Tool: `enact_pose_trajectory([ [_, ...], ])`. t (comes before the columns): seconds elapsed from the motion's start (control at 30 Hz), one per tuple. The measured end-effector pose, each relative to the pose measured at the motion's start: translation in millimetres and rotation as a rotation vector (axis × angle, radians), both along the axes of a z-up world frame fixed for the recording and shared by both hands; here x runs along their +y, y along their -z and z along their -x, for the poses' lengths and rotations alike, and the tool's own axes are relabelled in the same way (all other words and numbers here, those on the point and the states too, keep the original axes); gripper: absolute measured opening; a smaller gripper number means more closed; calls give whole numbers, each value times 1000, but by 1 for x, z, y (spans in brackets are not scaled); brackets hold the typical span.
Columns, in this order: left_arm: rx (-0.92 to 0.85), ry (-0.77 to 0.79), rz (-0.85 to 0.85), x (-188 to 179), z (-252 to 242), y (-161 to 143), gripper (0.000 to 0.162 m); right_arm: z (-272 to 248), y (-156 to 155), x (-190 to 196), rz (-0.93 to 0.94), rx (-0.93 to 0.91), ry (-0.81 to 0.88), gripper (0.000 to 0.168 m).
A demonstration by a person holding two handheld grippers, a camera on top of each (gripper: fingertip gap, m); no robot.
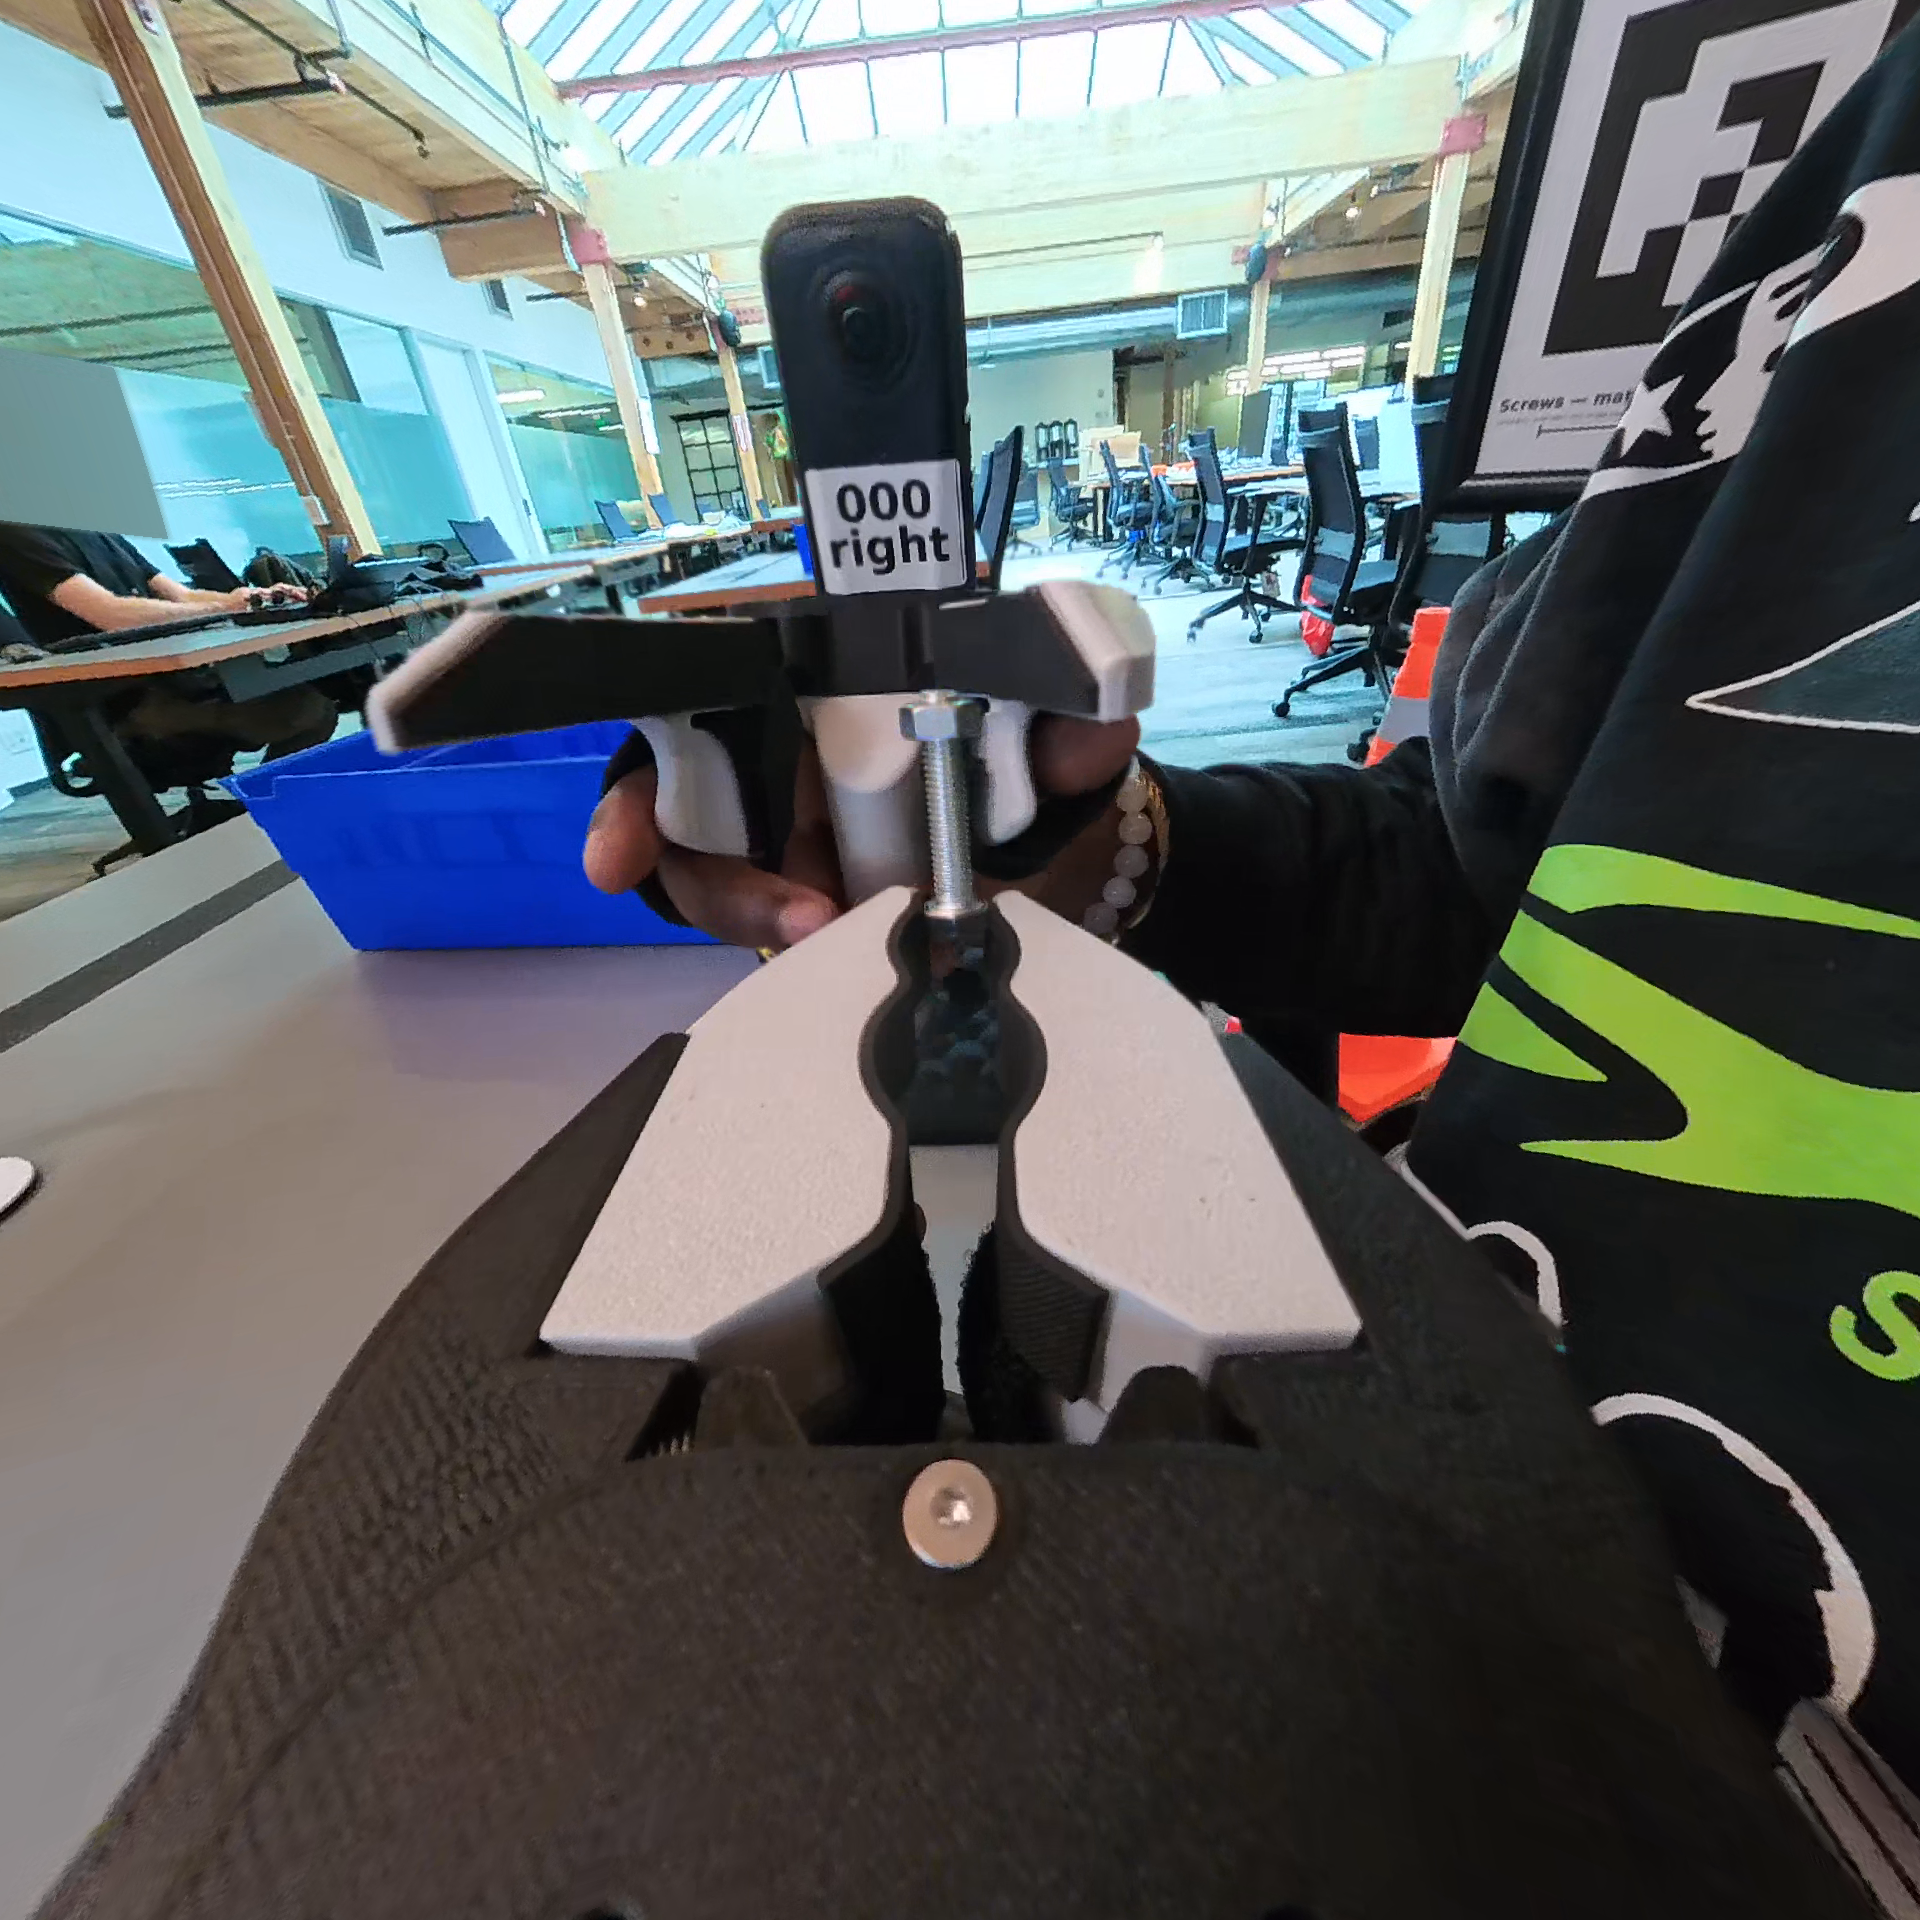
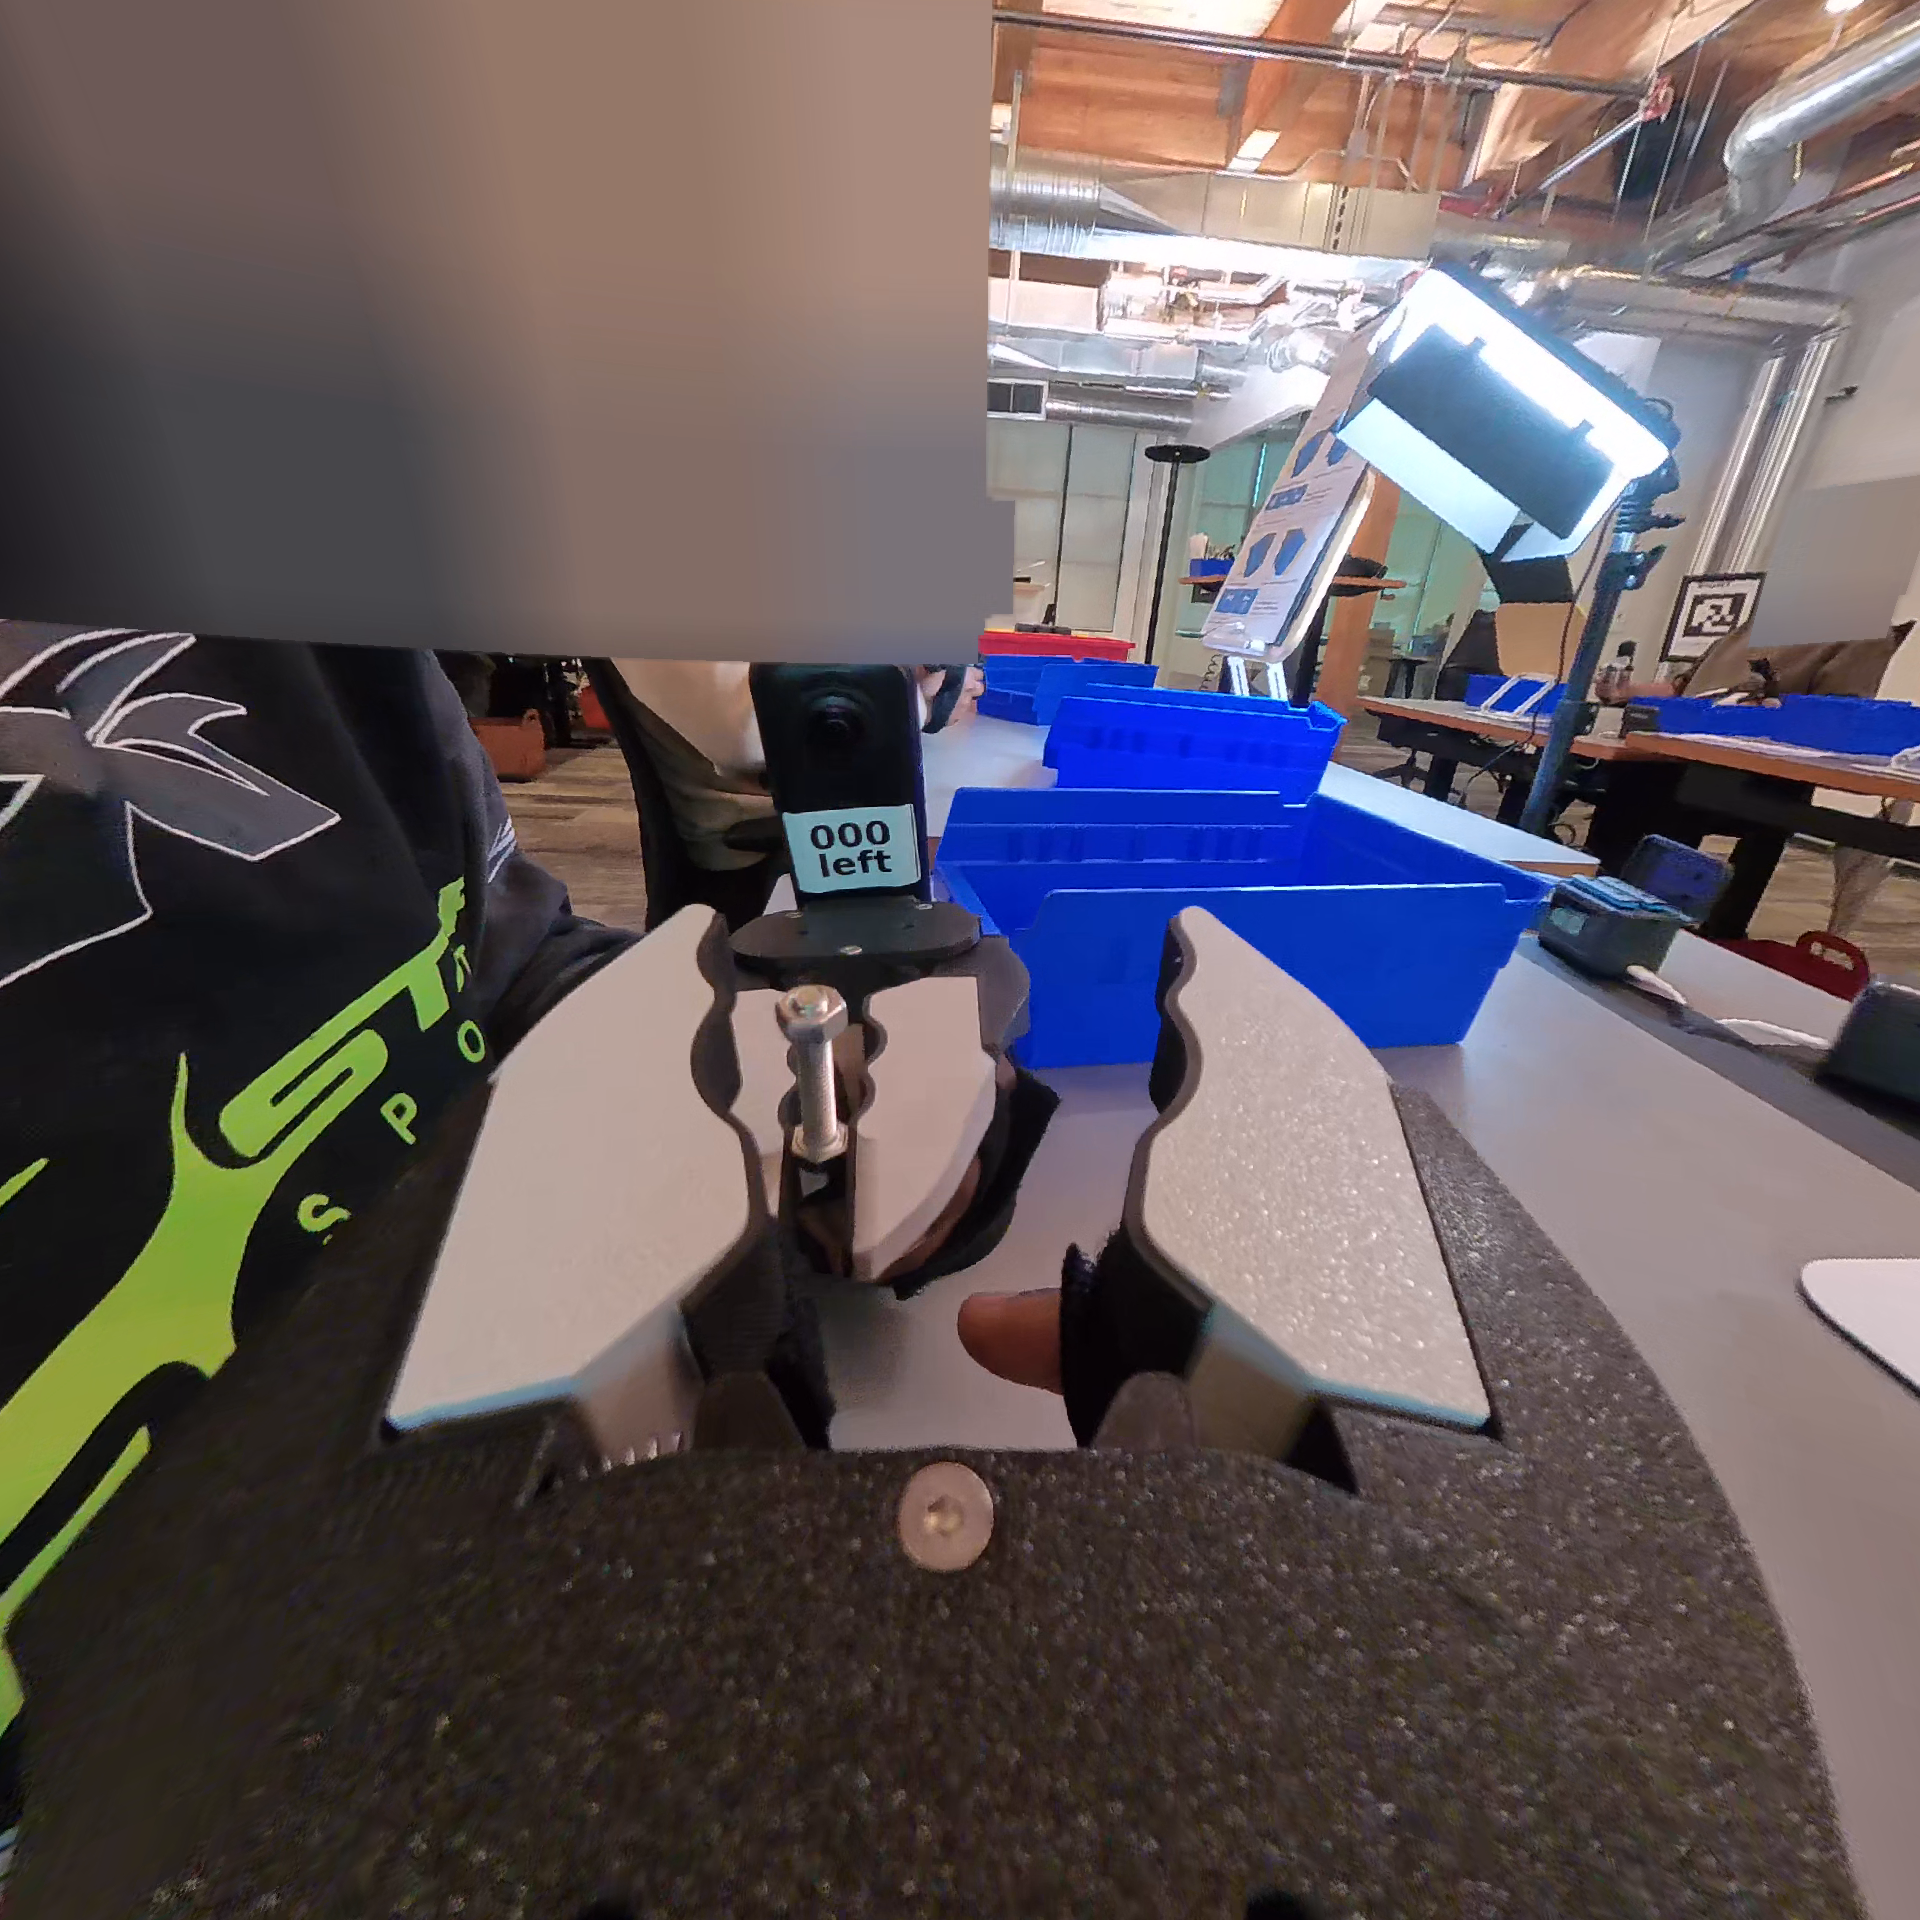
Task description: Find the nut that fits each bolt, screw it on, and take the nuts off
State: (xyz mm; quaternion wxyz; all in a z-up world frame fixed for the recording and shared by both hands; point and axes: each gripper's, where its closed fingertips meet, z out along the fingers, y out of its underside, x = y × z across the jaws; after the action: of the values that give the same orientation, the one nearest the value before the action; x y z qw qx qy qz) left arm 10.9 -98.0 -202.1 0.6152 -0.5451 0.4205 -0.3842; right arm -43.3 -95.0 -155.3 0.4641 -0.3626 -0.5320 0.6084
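My left gripper (image 1: pixel 954 920) is shut on a silver bolt (image 1: pixel 948 810) and holds it above the grey table (image 1: pixel 208 1195). The bolt sticks out from the fingertips with its hex end (image 1: pixel 940 717) pointing at my right gripper (image 1: pixel 758 681). A small nut (image 1: pixel 956 910) sits on the thread right at the left fingertips. In the right wrist view my right gripper (image 2: pixel 940 935) is open wide and empty. The bolt (image 2: pixel 816 1081) and the left gripper (image 2: pixel 821 1169) show between its fingers (image 2: pixel 623 1122), nearer the left one and not touching either.
A blue bin (image 1: pixel 457 842) stands on the table behind the grippers, with more bins (image 2: pixel 1247 935) behind it. A white disc (image 2: pixel 1870 1309) lies at the table's right edge. A light panel on a stand (image 2: pixel 1496 416) rises at the back. An orange cone (image 1: pixel 1392 1070) stands beside the person. My right fingertips sit around 6 cm from my left ones.
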Motion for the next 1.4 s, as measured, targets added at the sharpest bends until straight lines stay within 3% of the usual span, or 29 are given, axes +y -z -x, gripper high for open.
enact_pose_trajectory([
  [0.4, 38, -12, -9, 1, -2, 5, 10, 8, 8, 4, 2, -31, 37, 80],
  [0.93, -57, 29, -25, -6, 4, -10, 10, -20, -1, 26, -14, -6, 56, 75],
  [1.4, 68, -23, -26, 0, -4, 10, 10, 9, 11, 0, -21, -66, 27, 81],
])
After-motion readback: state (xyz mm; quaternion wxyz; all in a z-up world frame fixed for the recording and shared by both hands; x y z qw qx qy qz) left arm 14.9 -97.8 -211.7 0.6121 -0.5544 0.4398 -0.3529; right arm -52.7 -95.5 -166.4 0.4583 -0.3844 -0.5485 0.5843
